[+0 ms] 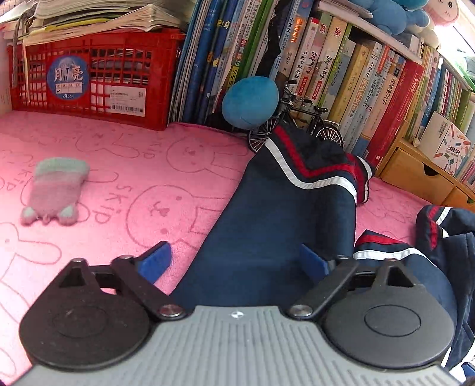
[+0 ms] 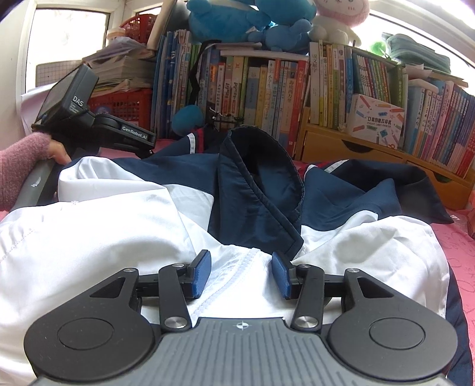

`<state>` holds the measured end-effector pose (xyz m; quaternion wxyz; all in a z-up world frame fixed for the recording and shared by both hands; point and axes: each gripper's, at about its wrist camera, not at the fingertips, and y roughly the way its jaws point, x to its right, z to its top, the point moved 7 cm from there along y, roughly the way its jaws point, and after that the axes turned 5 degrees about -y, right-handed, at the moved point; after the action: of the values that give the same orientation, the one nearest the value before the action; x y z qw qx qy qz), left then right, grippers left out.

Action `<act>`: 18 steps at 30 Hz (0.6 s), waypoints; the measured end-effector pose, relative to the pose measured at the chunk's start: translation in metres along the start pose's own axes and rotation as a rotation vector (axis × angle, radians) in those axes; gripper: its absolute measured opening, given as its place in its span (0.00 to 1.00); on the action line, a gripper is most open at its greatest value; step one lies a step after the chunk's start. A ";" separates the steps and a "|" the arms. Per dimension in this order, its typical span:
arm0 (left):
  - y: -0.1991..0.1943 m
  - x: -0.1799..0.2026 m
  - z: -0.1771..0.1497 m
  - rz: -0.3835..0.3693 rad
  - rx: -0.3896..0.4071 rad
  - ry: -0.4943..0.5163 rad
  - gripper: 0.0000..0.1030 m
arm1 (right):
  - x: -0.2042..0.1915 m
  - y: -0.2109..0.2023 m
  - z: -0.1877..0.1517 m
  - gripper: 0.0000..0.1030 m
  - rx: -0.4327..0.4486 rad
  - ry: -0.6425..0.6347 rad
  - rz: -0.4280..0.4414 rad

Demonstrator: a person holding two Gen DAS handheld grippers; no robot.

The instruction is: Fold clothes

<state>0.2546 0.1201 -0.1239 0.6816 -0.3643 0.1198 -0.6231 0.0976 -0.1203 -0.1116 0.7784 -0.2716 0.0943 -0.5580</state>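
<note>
Both grippers' jaws stand apart, gripping nothing: left gripper (image 1: 234, 262) straddles the navy jacket sleeve (image 1: 276, 213) stretching toward twelve o'clock on the pink blanket (image 1: 118, 184), right gripper (image 2: 242, 274) over the jacket's white panel (image 2: 89, 237).

Small fuzzy sock (image 1: 55, 190) blurred on the pink cloth, model bicycle (image 1: 299, 118) partly hidden behind the navy sleeve (image 1: 282, 213), jacket (image 2: 148, 237) cut off by the lower picture edge, left gripper (image 2: 89, 124) fingers hidden behind the jacket, plush toys (image 2: 252, 20) cut off at the top
</note>
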 end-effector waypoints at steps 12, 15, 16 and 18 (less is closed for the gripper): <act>-0.065 0.028 0.039 -0.506 0.004 -0.115 0.07 | 0.002 0.002 0.001 0.49 0.000 0.014 0.009; -0.062 0.031 0.038 -0.343 0.024 -0.036 0.22 | 0.002 0.001 0.001 0.49 0.000 0.015 0.010; -0.058 0.026 0.036 -0.279 0.027 -0.033 0.29 | 0.002 0.001 0.000 0.49 0.001 0.016 0.010; -0.046 0.008 0.030 -0.180 0.017 -0.066 0.34 | 0.002 0.001 0.001 0.50 0.001 0.018 0.011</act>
<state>0.2393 0.1254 -0.0706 0.6294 -0.3884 0.0587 -0.6705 0.0997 -0.1219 -0.1114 0.7808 -0.2655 0.1024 -0.5561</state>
